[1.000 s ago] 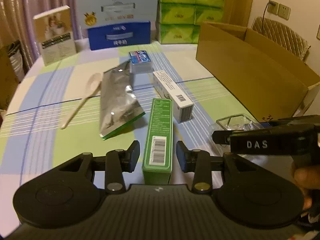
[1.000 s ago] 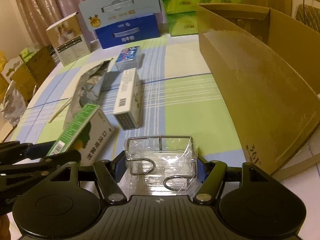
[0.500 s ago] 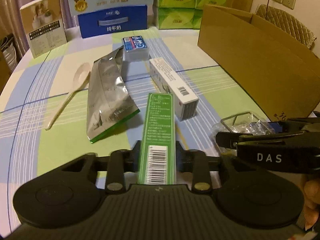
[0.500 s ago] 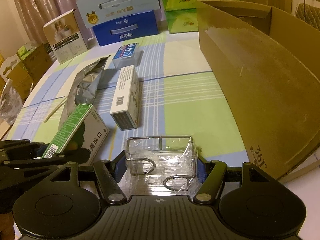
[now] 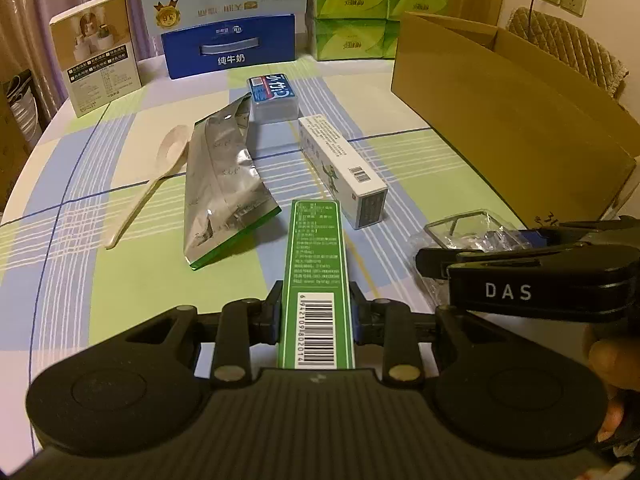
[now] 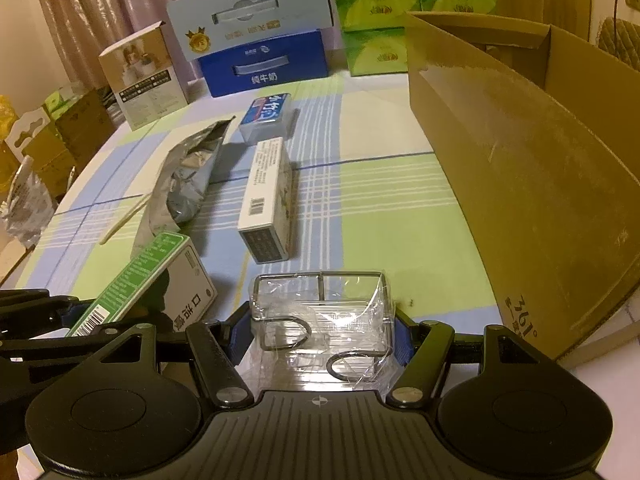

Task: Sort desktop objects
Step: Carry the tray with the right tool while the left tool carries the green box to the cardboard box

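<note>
My left gripper [image 5: 316, 314] is shut on the near end of a long green box [image 5: 316, 248] with a barcode, whose far end points up the table. The right wrist view shows the same green box [image 6: 148, 272] tilted at the left. My right gripper [image 6: 322, 332] is shut on a clear plastic packet of metal hooks [image 6: 320, 312], its blue pads against both sides. In the left wrist view that packet [image 5: 468, 228] and the black right gripper lie to the right of the green box.
On the checked tablecloth lie a white box [image 5: 340, 164], a silver pouch [image 5: 220, 184], a pale spoon [image 5: 160, 172] and a blue card case [image 5: 274, 94]. A large open cardboard box [image 6: 540, 184] stands at the right. Cartons and tissue packs line the far edge.
The left jaws closed from open onto the green box, which now sits gripped between them with its near end raised. The right gripper kept still with the packet.
</note>
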Available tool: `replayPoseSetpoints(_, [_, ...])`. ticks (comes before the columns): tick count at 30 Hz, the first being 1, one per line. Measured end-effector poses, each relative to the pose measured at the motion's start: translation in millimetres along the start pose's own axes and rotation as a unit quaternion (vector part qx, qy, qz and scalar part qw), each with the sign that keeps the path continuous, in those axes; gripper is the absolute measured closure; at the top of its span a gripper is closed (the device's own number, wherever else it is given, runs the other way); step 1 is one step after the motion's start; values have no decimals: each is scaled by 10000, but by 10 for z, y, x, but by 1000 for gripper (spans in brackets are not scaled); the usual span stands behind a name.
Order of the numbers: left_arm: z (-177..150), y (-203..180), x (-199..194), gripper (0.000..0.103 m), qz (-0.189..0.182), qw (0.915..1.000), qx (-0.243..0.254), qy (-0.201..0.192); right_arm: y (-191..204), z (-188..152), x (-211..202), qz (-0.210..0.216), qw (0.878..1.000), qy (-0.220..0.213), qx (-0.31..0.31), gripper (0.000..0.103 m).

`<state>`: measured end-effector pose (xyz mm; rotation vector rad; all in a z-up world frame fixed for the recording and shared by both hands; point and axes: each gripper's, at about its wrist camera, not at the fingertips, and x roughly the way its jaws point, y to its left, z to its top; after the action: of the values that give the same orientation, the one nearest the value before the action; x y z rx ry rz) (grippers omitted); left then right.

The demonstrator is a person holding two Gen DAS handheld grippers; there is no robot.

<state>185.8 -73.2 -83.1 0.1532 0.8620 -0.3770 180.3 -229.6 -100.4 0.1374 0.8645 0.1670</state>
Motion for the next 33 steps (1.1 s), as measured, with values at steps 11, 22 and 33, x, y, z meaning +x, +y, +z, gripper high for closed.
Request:
replayPoseSetpoints(11, [-70,20,-137,78,12,10000,-75,4,101,-33,-51,30,10000,17,-86,39])
replayPoseSetpoints(22, [-39,79,69,77,-104,9993,-163,306,87,-10,31,6,10000,91,23,39])
replayPoseSetpoints(33, [-72,96,-9,78,-24,9994,-110,322,92,21,-105,97,9996,-233,88,39])
